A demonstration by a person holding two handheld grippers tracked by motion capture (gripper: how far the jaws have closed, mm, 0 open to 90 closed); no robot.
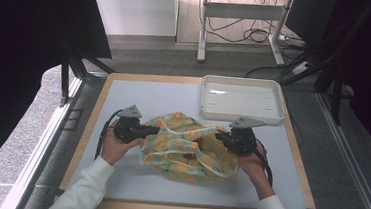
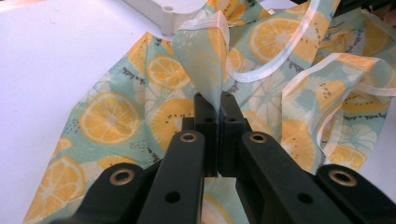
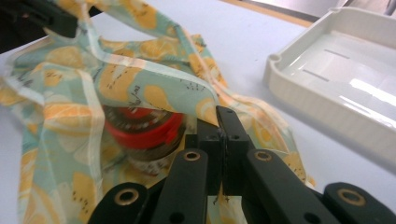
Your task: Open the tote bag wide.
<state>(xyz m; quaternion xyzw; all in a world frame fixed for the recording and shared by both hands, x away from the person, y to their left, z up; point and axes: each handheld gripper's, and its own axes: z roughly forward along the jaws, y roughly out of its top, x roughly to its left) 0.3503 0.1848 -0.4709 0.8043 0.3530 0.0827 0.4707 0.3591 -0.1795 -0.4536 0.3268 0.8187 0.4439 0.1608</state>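
Currently: bag-opening step, both rims pinched. Lemon-print fabric bag [image 1: 187, 147] on the grey tabletop [image 1: 139, 98], between the two hands, just in front of the white tray [image 1: 240, 100]. Inside the bag, a jar with a red lid [image 3: 140, 128], lying on its side, label unreadable.

Procedure, as judged from the present layout:
- Keep both pinches on the white-edged rim only; avoid catching a second fabric layer.
- Draw the rims apart evenly, left and right, to widen the mouth without dragging the bag across the tabletop.
- Lift slowly; a rolling jar may tip out of the opening.
- Hold clear of the tray wall.

Pose:
- Left gripper [image 2: 212, 100]: jaws pressed together on a peaked fold of the rim, held level and pointing inward at the bag's left edge; hand behind it, forearm in a white sleeve reaching in from below.
- Right gripper [image 3: 223, 116]: jaws pressed together on the rim hem at the bag's right edge, pointing inward toward the left gripper, fabric lifted above the jar.
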